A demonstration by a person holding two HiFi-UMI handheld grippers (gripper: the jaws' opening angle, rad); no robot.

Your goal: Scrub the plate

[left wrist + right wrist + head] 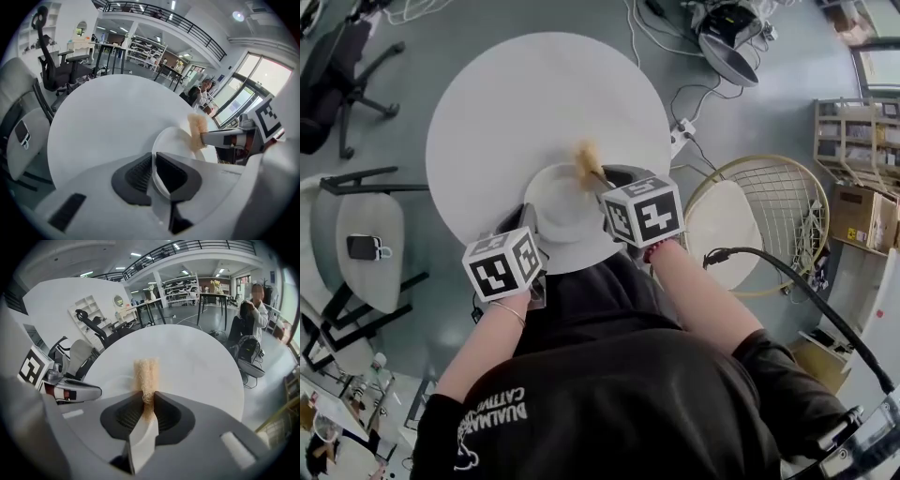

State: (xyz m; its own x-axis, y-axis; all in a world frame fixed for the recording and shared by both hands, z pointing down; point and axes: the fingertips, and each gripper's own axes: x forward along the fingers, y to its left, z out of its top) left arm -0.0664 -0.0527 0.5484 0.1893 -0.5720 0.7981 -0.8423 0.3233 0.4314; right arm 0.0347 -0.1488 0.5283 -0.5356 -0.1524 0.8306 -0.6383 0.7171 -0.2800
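Left gripper point(153, 163) jaws clamp the plate point(177, 139) by its rim, steadying it; right gripper point(149, 401) jaws pinch the scouring pad point(146, 373) for scrubbing.

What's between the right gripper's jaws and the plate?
A tan scrubbing pad: the right gripper is shut on it, and its free end sticks out over the plate. The right gripper view shows it best.
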